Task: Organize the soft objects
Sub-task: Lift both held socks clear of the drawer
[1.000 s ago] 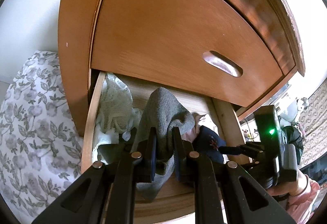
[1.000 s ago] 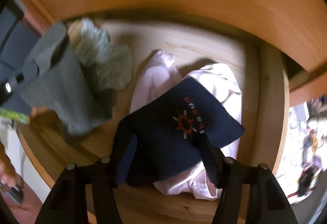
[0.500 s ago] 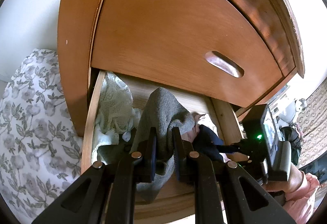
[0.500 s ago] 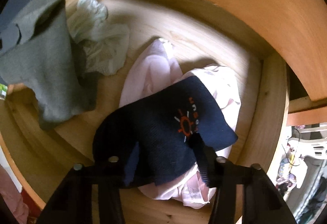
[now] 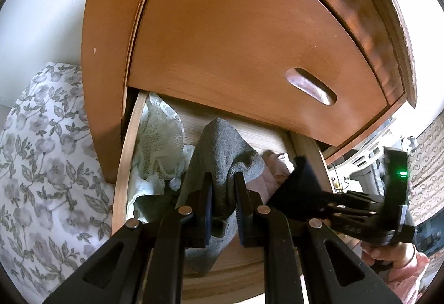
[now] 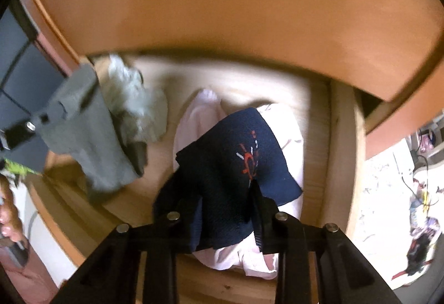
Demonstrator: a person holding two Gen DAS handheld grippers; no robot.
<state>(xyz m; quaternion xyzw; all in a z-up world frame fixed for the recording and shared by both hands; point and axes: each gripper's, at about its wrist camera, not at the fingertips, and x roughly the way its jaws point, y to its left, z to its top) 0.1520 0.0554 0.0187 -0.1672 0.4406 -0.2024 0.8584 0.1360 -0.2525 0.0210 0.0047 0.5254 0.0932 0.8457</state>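
Grey sock sits pinched in the left tongs, jaws clamped tight on it, its toe hanging down over the drawer's front edge. Navy sock with a red mark lies between the right tongs; those jaws are closing, pads look to be pressing its bunched lower end, though blur makes the contact hard to confirm. In the left wrist view the navy sock stands lifted above the drawer's right side rail, right tongs coming in from the right with a hand in a pink sleeve behind.

Under the navy sock a pale pink garment fills the right half of the drawer, touching the right wall. A pale green lacy cloth is bunched in the left back corner against the left rail. Bare wood floor shows at the back middle and between the grey sock and pink pile. The closed upper drawer front overhangs the back, so clearance above is low there. Floral bedding lies left of the cabinet.
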